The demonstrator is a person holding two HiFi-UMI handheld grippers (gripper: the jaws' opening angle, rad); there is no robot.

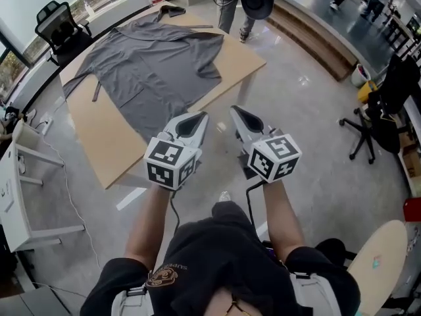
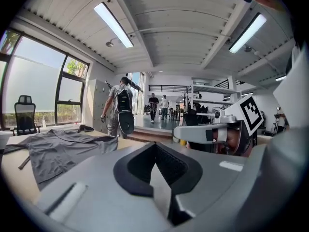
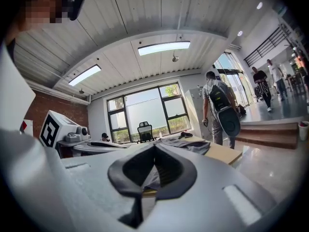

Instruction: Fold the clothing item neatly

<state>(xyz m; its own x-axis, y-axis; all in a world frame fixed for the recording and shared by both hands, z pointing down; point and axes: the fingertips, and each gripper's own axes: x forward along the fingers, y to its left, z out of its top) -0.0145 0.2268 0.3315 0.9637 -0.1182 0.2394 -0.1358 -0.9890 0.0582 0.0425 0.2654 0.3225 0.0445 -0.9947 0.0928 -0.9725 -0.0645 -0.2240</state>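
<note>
Currently pinched fully together on both the left gripper point(image 1: 196, 118) and the right gripper point(image 1: 237, 112), nothing caught between on either side. Held side by side over the floor, just short of the near edge of the pale brown flat tabletop point(image 1: 99, 147). Further out: grey long-sleeved fabric shirt point(image 1: 158, 64) spread flat on that top, hem nearest, well ahead of both tips. Reads as the approach, no fold begun yet. To do it well: open up before reaching the cloth, come in low over the near hem, take one corner per side, pinch the hem cleanly with no table edge in the bite, lift both sides evenly for a straight crease. Head view only: full shirt outline and the gap to the table edge. Gripper views only: the closed tips close up, plus a person with a dark backpack point(image 2: 120, 112) standing whole past the table's far side, cut down to legs from the head camera. Black office chair point(image 1: 59, 25) beyond the far corner, clear of the work.
</note>
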